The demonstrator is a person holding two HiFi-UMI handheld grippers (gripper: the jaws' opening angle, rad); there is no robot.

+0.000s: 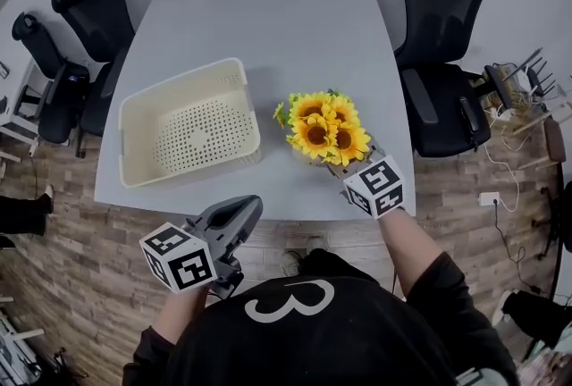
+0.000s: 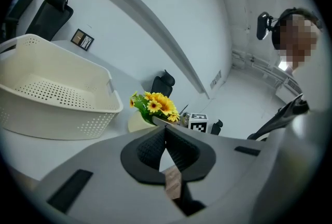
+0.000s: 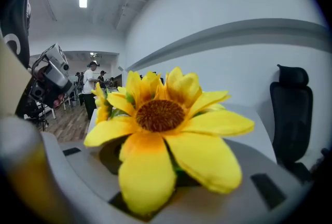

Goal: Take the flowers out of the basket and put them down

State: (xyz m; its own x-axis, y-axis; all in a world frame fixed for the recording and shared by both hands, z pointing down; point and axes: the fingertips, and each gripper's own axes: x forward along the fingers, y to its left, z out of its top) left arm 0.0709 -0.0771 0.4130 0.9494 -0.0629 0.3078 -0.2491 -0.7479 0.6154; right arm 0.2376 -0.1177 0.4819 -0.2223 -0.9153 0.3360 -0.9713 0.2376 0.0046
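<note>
Beside the empty basket (image 1: 179, 82), right gripper (image 1: 335, 163) fingers clasp the flowers (image 1: 322, 130), best eased gently onto the desk (image 1: 268, 27); left gripper (image 1: 248, 207) closed, empty.

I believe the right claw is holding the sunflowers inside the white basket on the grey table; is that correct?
Not quite. The right claw does hold the sunflowers, but they are outside the white basket, beside it over the grey table; the basket is empty. The head view shows this.
</note>
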